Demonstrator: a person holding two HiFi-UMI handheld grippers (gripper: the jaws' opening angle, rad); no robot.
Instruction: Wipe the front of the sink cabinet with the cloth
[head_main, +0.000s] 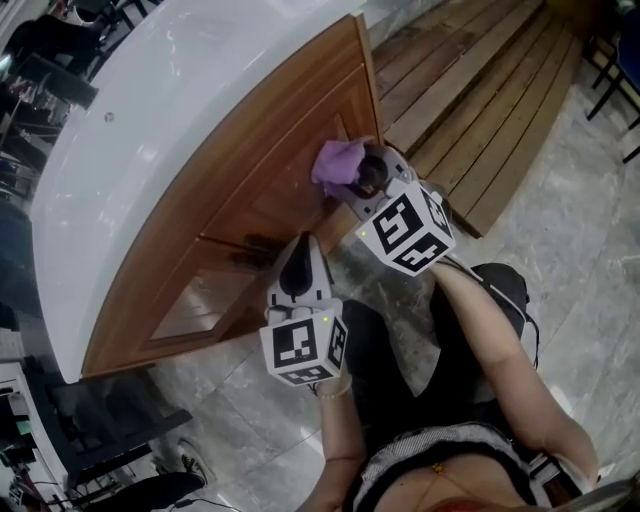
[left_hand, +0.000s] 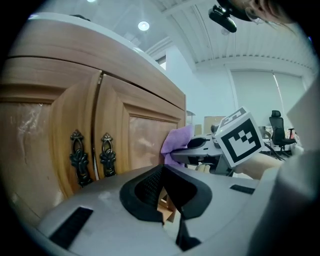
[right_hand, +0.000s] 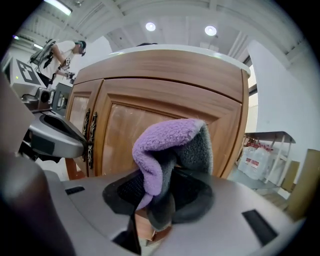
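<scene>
A purple and grey cloth (head_main: 338, 162) (right_hand: 170, 150) (left_hand: 177, 142) is clamped in my right gripper (head_main: 365, 177) (right_hand: 160, 200), which is shut on it. The cloth sits against the right-hand door of the wooden sink cabinet (head_main: 250, 180) (right_hand: 165, 85). My left gripper (head_main: 300, 262) (left_hand: 167, 200) is shut with nothing in it. It hovers low in front of the cabinet, close to the two dark ornate door handles (left_hand: 92, 156) (right_hand: 89, 135).
A white countertop (head_main: 150, 100) caps the cabinet. Wooden floor slats (head_main: 490, 90) lie to the right and grey marble floor (head_main: 250, 400) lies below. Office chairs (head_main: 40, 60) stand at the far left. Water bottles (right_hand: 257, 157) stand beyond the cabinet's right end.
</scene>
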